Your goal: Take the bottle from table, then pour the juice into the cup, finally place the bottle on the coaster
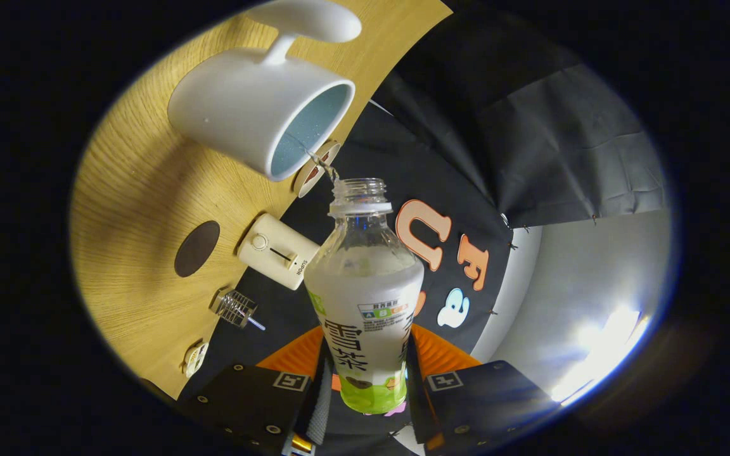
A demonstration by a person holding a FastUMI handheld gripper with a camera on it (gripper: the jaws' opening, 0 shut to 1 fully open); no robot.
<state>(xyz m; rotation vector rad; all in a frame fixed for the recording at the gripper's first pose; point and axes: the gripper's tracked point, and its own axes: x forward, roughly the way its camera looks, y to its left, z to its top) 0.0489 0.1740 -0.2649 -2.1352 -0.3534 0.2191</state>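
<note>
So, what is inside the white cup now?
A thin stream from the open bottle, held between the gripper fingers, enters the white cup. Its pale blue inner wall shows; the bottom and liquid level are hidden.

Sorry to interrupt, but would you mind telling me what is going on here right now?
A person's handheld claw is shut on an uncapped bottle, tipped so a thin stream runs from its mouth into the white cup on the wooden table. The pour is under way. The dark round coaster, beside a small cream-coloured device, has nothing on it yet.
</note>
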